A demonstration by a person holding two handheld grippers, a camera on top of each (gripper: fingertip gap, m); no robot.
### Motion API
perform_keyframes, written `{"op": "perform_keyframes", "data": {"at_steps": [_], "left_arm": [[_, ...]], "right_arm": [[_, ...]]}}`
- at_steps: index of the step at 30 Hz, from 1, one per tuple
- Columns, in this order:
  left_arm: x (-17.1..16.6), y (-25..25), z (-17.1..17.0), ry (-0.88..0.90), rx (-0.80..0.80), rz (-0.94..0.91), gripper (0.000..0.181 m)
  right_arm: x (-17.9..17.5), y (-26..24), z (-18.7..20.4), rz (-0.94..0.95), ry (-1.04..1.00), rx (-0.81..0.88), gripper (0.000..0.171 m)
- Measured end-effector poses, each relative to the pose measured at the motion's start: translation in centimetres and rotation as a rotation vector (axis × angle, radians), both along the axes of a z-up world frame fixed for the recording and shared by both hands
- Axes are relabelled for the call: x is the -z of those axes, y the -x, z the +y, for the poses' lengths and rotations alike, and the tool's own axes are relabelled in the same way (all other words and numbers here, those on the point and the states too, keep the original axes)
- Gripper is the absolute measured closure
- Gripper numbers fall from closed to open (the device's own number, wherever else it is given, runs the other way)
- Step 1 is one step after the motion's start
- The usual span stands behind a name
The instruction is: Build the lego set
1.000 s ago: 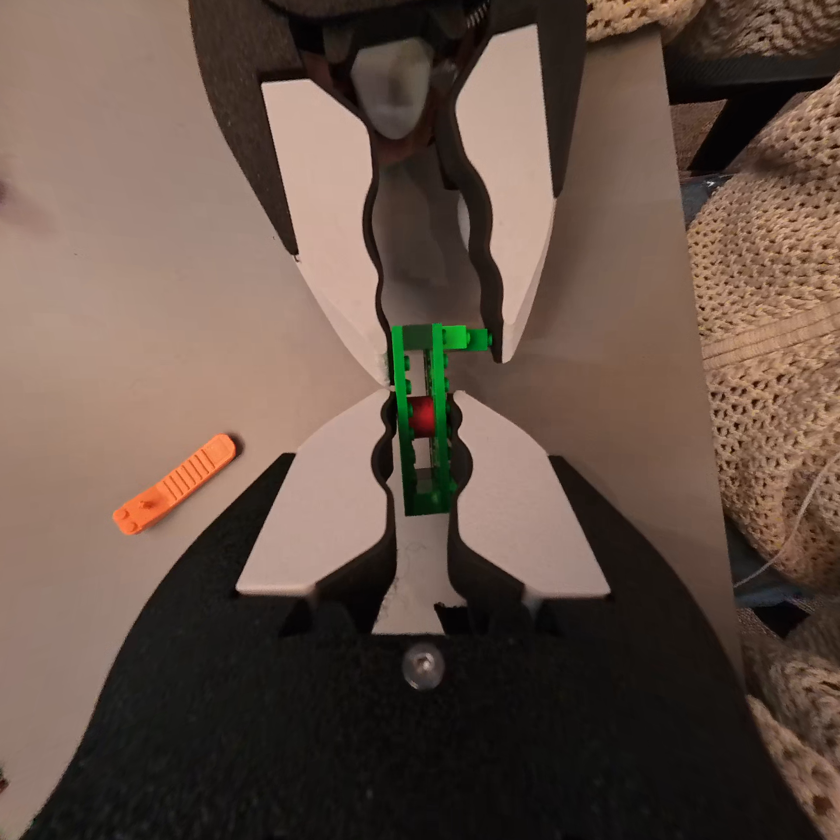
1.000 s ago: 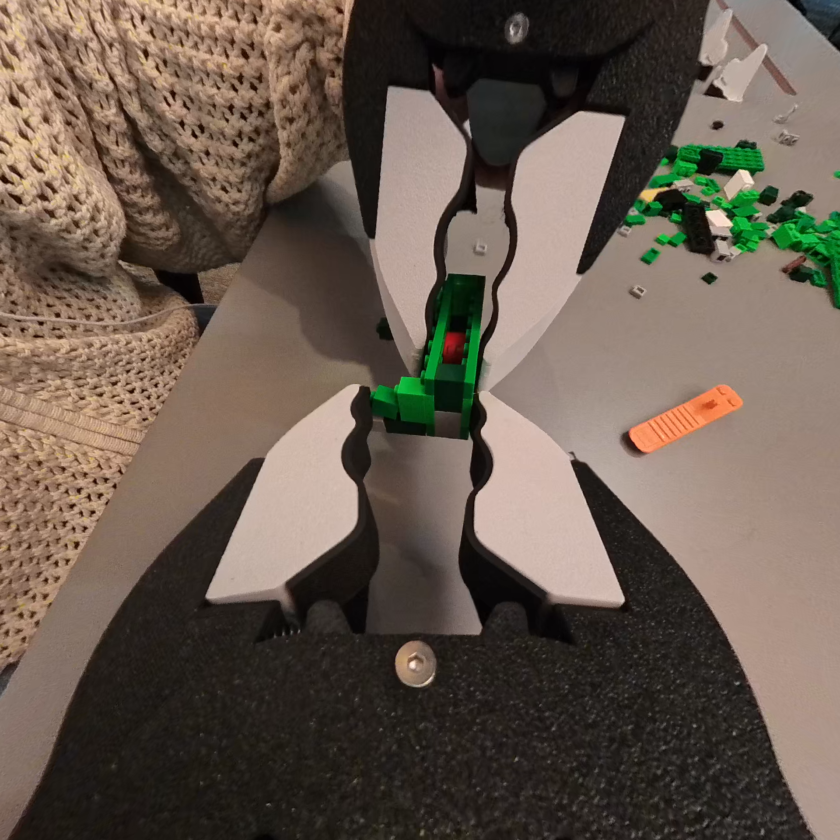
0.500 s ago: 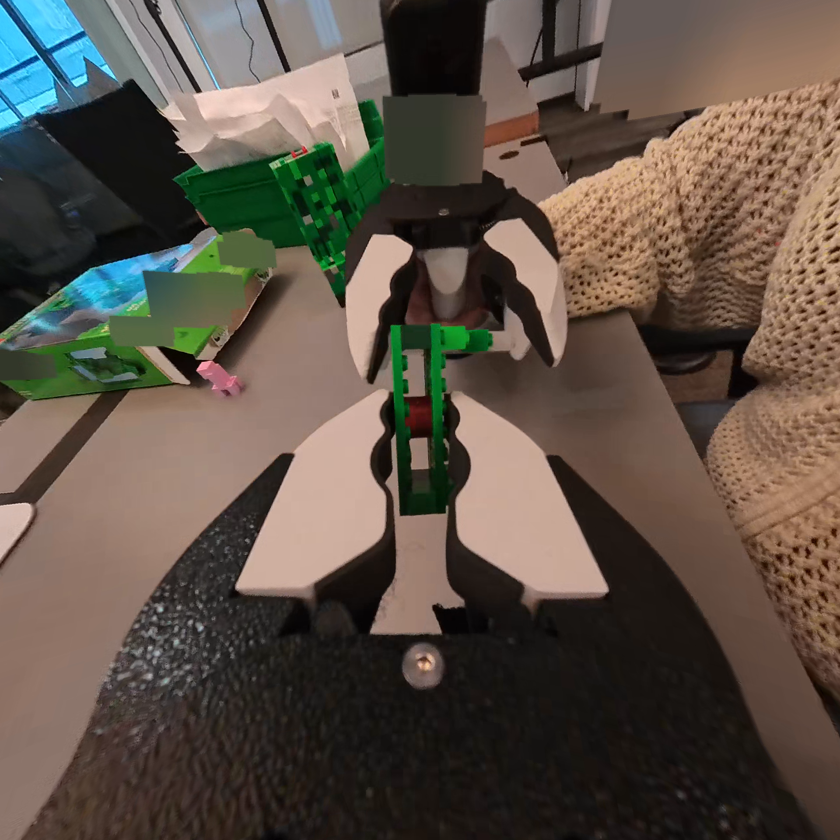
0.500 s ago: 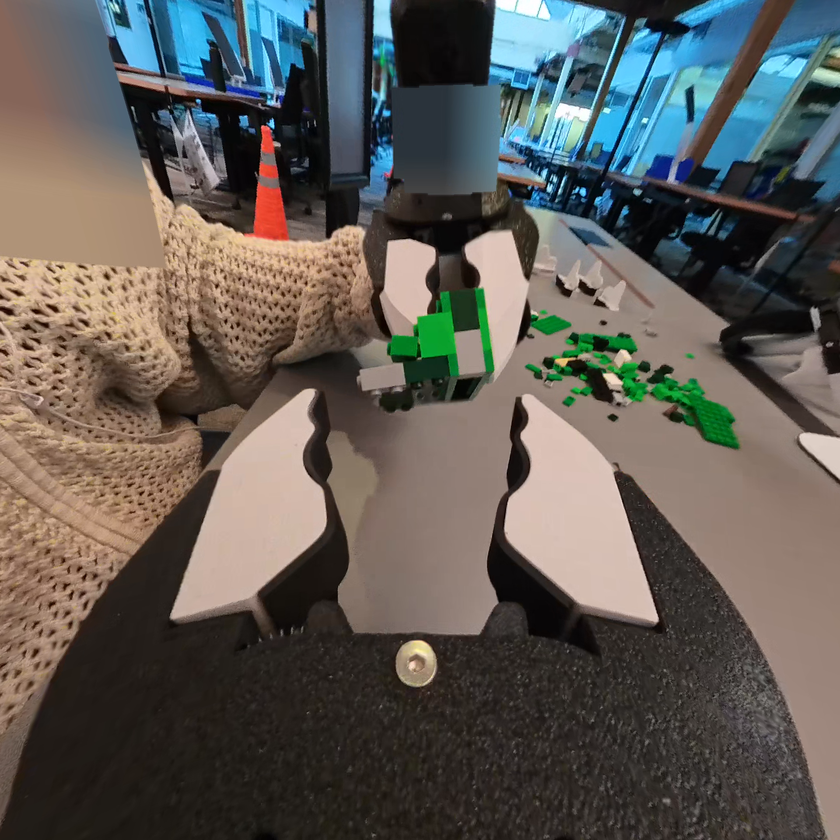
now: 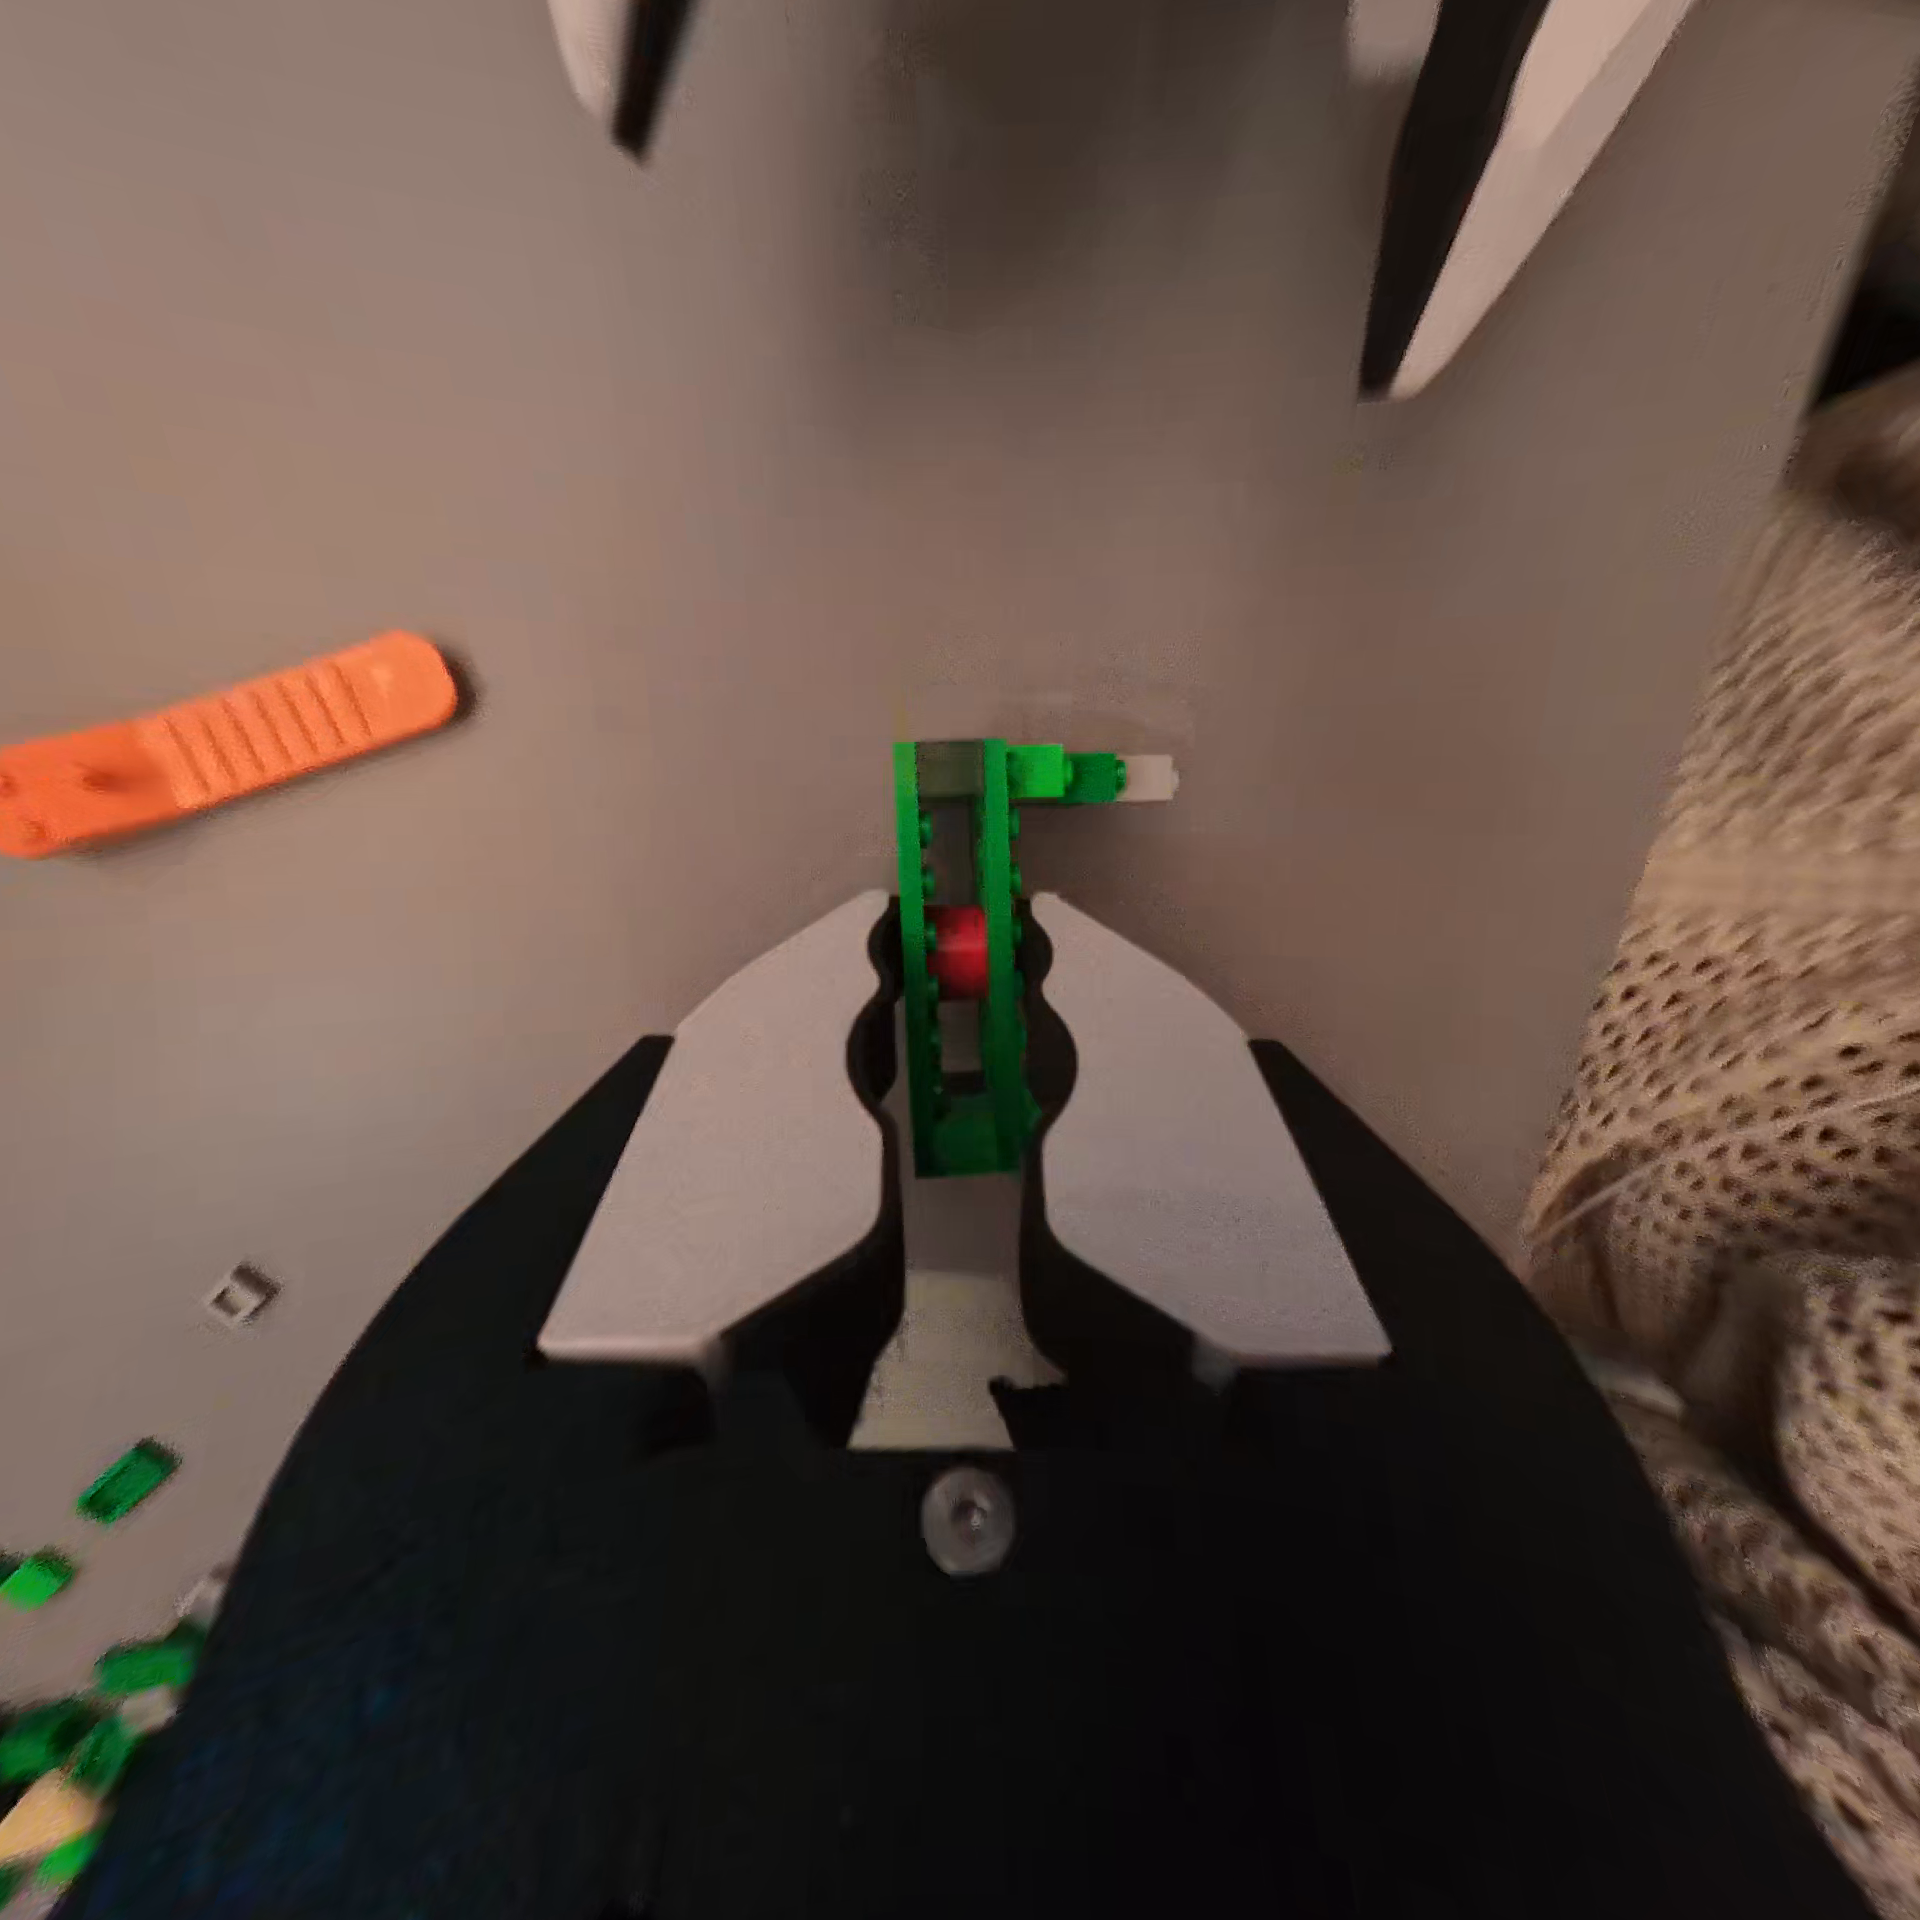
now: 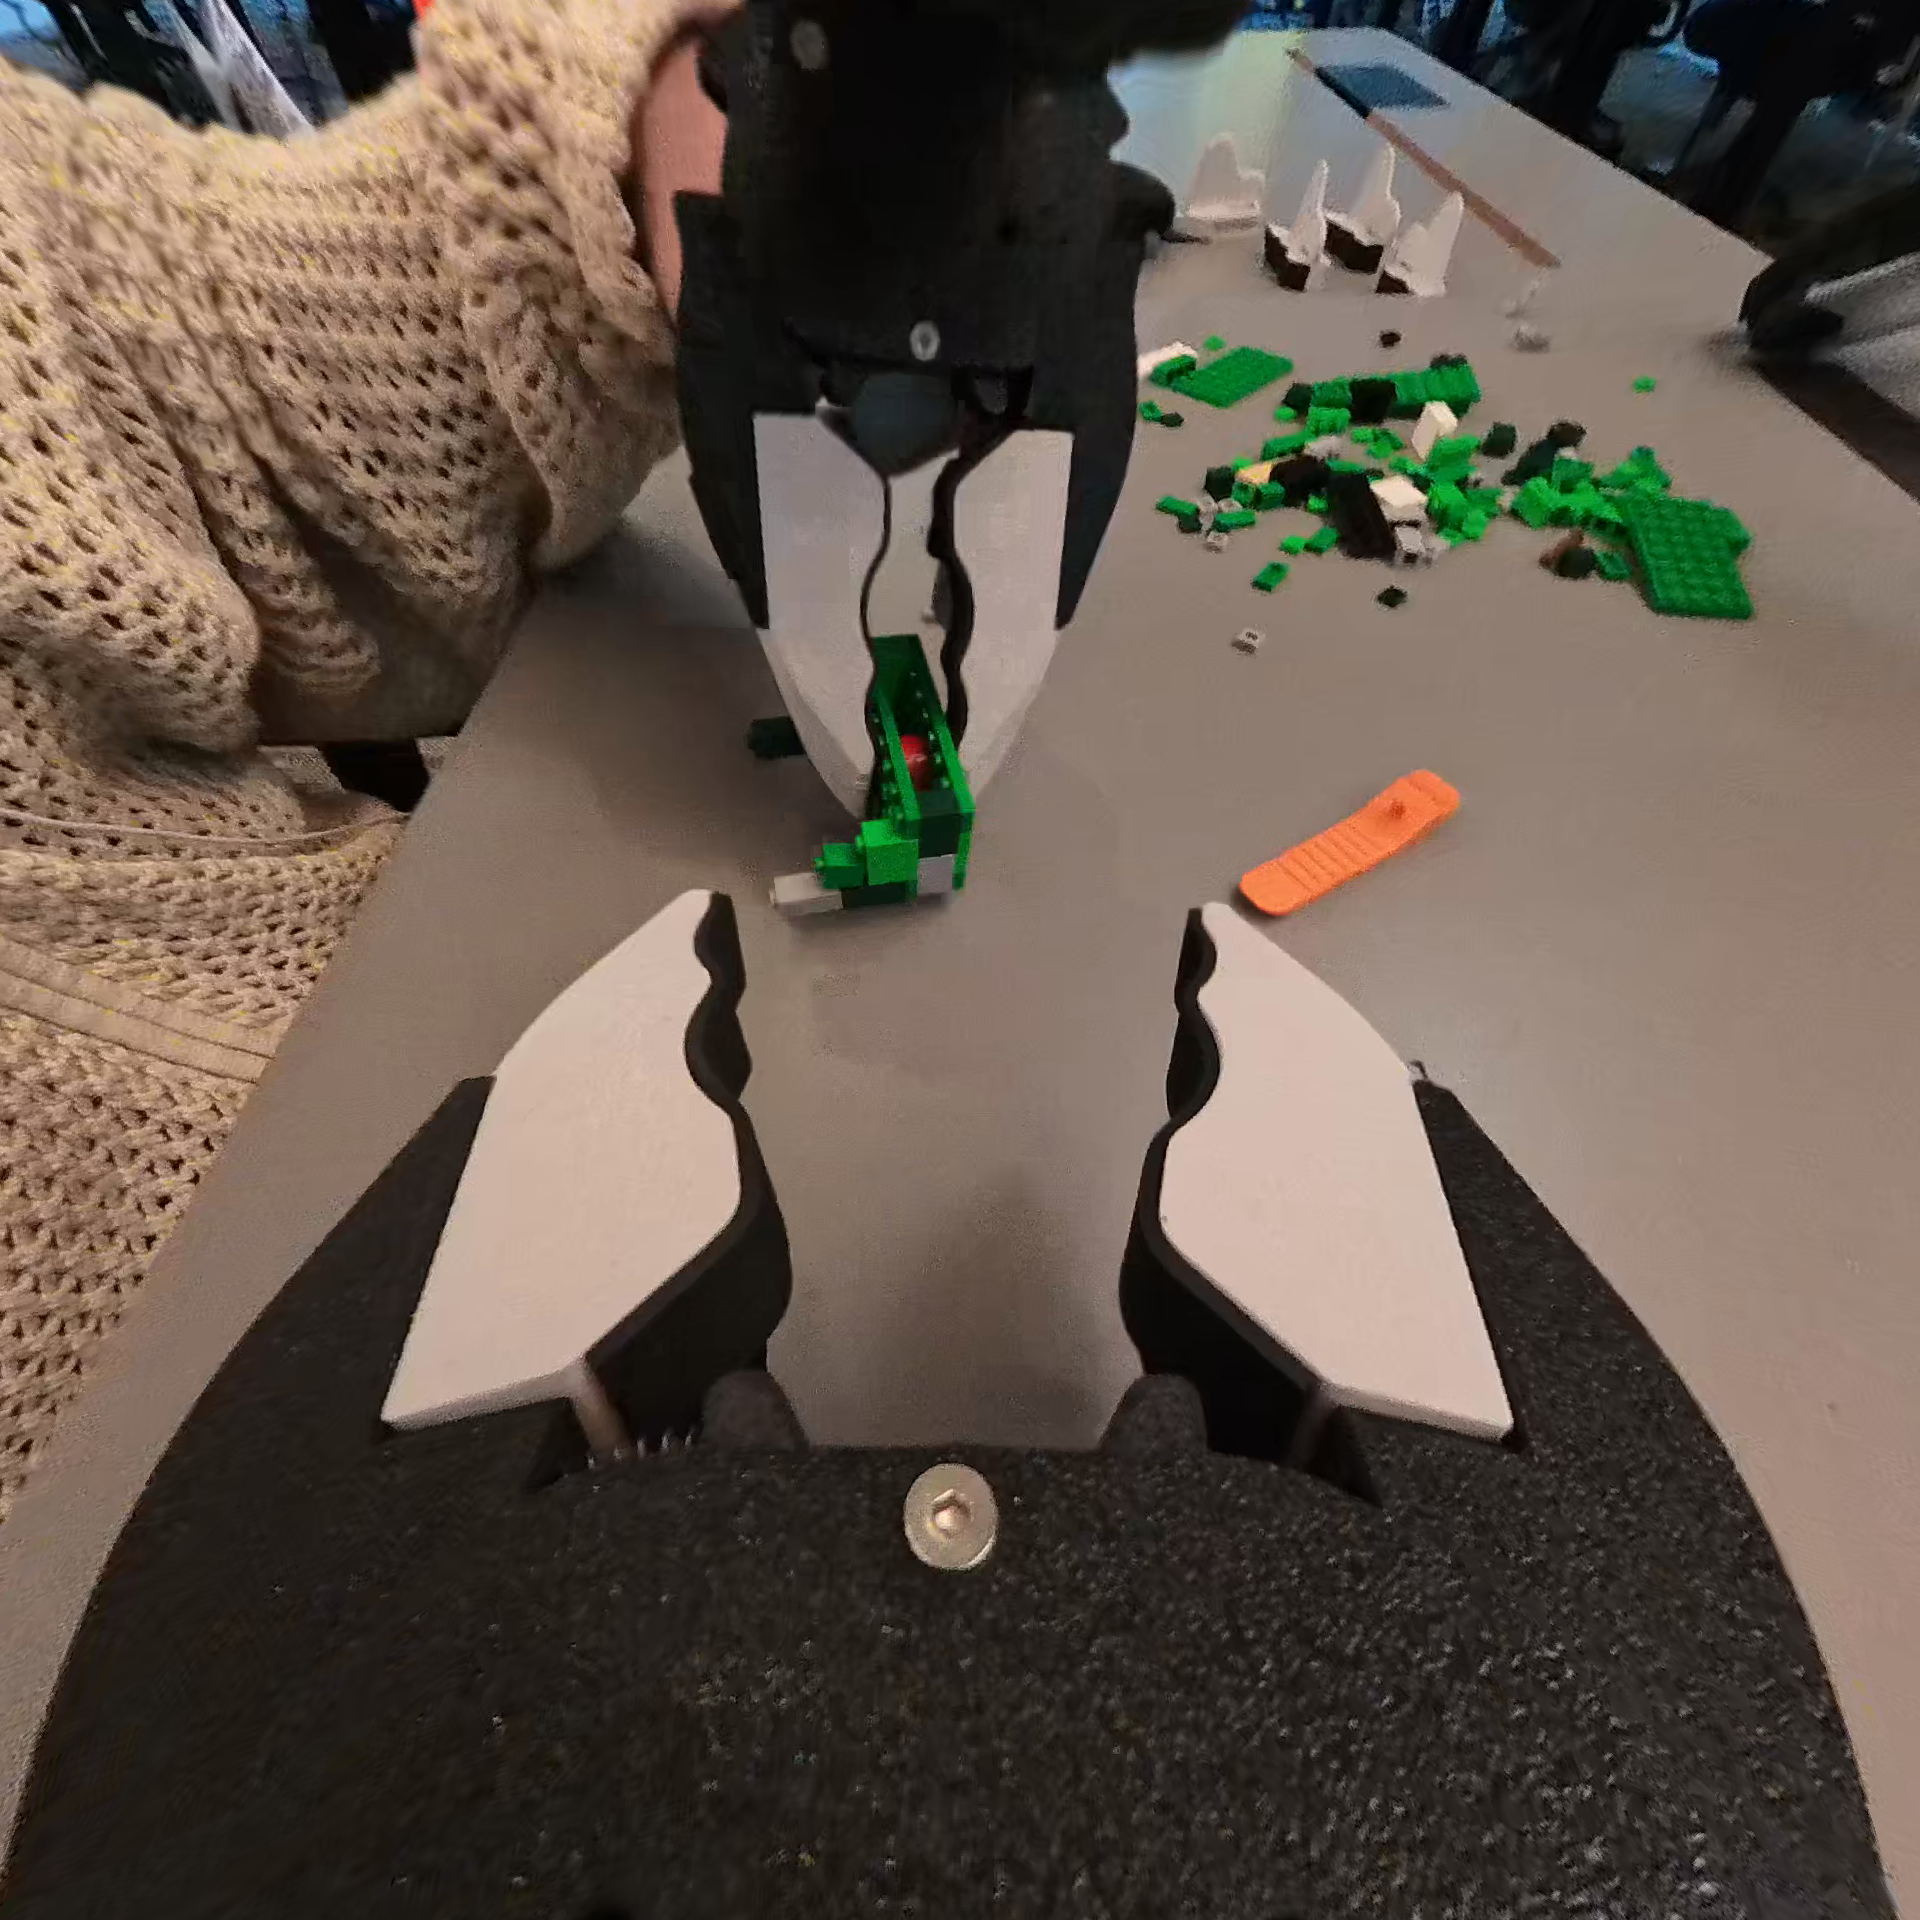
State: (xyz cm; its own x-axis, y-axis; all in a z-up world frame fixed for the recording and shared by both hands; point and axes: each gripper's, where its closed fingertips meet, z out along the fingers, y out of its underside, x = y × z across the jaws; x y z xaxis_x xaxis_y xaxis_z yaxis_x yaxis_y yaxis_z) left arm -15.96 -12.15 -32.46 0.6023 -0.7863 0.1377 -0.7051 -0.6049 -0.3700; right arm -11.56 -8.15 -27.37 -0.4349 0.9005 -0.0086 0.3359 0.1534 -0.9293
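Note:
My left gripper [image 5: 964, 914] is shut on a narrow green lego assembly [image 5: 961, 1039] with a red round piece inside and a short side arm ending in a white piece. It points down at the grey table [image 5: 623, 468]. In the right wrist view the left gripper [image 6: 920, 774] holds the assembly [image 6: 894, 862] with its lower end at the table top; I cannot tell if it touches. My right gripper [image 6: 951, 914] is open and empty, a short way in front of the assembly. Its fingers [image 5: 1455, 208] show at the top of the left wrist view.
An orange brick separator [image 6: 1351, 842] lies right of the assembly, also seen in the left wrist view [image 5: 229, 738]. A pile of loose green, black and white bricks [image 6: 1455, 488] lies at the back right. A cream knitted sleeve [image 6: 260, 364] rests along the table's left edge. My right fingertips sit around 8 cm from my left ones. From the right gripper's tips to the orange brick separator [image 6: 1351, 842] is close to 11 cm. Look for it in the left wrist view [image 5: 196, 792] too.
Both grippers have tilted down toward the table. The right gripper, which let go of the assembly, has drawn back and opened wider. The left gripper still holds the assembly.

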Motion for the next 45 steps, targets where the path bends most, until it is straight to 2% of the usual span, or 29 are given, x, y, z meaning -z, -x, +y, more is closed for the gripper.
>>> {"op": "perform_keyframes", "data": {"at_steps": [2,4,6,10,12,14,22,31,37,45], "left_arm": [[1.1,0.6,-0.2,0.041,0.028,0.123,0.161],[1.0,0.2,-0.1,0.048,0.043,0.125,0.160],[0.9,0.0,-0.4,0.069,0.039,0.116,0.138],[-0.3,-0.7,0.1,-0.003,0.011,0.031,0.112],[-1.2,-1.6,0.7,-0.058,-0.009,-0.028,0.113],[-1.0,-1.6,0.8,-0.077,-0.009,0.014,0.116],[-0.8,-2.9,1.1,-0.041,-0.015,-0.036,0.132],[0.3,-2.2,0.6,0.027,-0.017,0.006,0.137],[-0.5,-2.9,0.8,0.022,-0.017,-0.056,0.136],[-0.1,-2.9,0.6,0.063,-0.015,-0.047,0.144]], "right_arm": [[0.4,0.0,0.1,-0.023,0.006,0.000,0.094],[0.8,0.1,0.2,-0.036,0.002,0.004,0.095],[1.0,0.1,0.3,-0.048,0.003,0.008,0.096],[0.9,0.1,0.7,-0.048,0.004,0.018,0.098],[0.8,0.1,0.8,-0.042,0.010,0.023,0.100],[0.7,0.1,0.9,-0.042,0.019,0.025,0.101],[1.4,0.1,0.7,-0.081,0.019,0.025,0.105],[1.9,0.0,0.3,-0.110,0.015,0.013,0.108],[2.0,-0.1,0.2,-0.119,0.014,0.007,0.110],[2.2,0.0,0.0,-0.129,0.015,0.000,0.112]]}}
